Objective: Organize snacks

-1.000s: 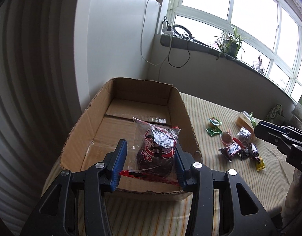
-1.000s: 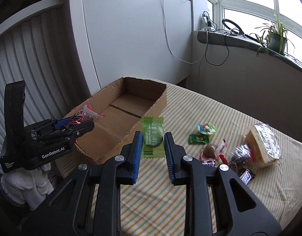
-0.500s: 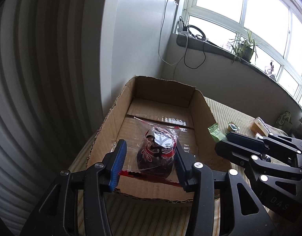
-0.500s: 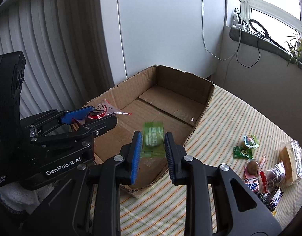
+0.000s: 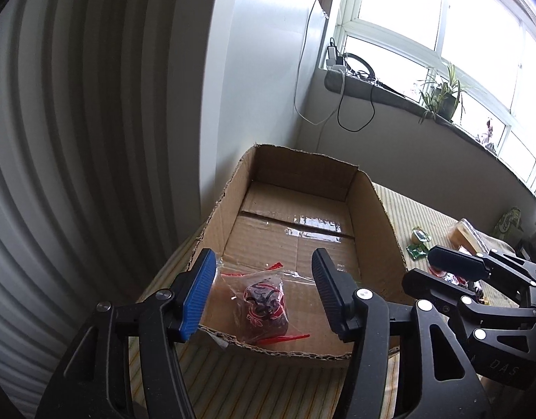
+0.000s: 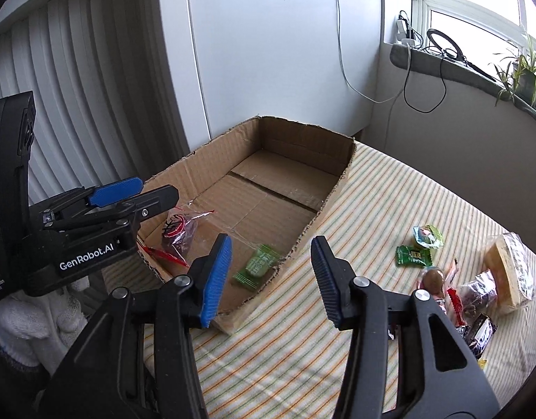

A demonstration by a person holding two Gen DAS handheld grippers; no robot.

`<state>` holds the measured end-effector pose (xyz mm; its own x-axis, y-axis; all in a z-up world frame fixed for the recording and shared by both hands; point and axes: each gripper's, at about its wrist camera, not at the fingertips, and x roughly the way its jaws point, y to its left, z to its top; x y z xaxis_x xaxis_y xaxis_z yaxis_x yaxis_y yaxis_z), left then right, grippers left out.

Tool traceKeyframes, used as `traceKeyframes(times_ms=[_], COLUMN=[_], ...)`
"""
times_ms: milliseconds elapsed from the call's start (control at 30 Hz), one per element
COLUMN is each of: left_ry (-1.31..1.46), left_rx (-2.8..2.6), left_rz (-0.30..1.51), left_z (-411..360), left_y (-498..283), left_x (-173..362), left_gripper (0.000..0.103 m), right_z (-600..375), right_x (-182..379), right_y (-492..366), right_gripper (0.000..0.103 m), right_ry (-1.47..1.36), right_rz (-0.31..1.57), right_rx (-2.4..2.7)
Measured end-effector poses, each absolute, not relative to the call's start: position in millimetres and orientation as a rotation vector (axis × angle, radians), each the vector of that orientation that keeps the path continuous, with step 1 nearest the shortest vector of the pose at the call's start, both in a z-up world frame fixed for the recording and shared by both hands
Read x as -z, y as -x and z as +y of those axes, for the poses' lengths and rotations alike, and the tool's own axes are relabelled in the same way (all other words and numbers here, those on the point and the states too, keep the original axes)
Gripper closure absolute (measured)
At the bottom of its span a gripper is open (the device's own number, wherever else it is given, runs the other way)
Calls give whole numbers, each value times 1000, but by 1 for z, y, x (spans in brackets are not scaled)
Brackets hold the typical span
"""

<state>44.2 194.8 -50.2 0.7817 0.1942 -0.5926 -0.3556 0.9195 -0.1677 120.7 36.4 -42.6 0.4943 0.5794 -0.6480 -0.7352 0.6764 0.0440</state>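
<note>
Cardboard box [image 6: 334,195] now holds both dropped snacks, green packet [image 6: 256,264] and red-printed bag [image 5: 264,305], as both grippers' jaws open empty, and the right gripper [image 6: 269,279] sits nearer the loose snack pile [image 6: 470,282] off to its right.

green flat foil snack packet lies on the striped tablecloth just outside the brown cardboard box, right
Not quite: the green flat foil snack packet lies inside the brown cardboard box, on its floor near the front corner, not out on the striped tablecloth. The right wrist view shows it.
</note>
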Motion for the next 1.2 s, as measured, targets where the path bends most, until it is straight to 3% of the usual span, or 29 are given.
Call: traceKeyframes(times_ms=[633, 967, 1033, 1200], left_ry=[210, 144, 132, 111], left_rx=[-75, 60, 83, 121], left_rz=[610, 662, 676, 706], left_z=[112, 54, 43, 25], left_y=[-66, -91, -96, -109], left_x=[37, 46, 50, 57], left_gripper=[46, 46, 46, 46], right_z=[-157, -183, -186, -189], right_x=[66, 90, 94, 96], right_y=[-123, -125, -130, -139], right_gripper=[53, 54, 64, 67], right_ry=[128, 96, 81, 31], right_rz=[757, 820, 832, 844], right_rx=[-509, -502, -494, -514])
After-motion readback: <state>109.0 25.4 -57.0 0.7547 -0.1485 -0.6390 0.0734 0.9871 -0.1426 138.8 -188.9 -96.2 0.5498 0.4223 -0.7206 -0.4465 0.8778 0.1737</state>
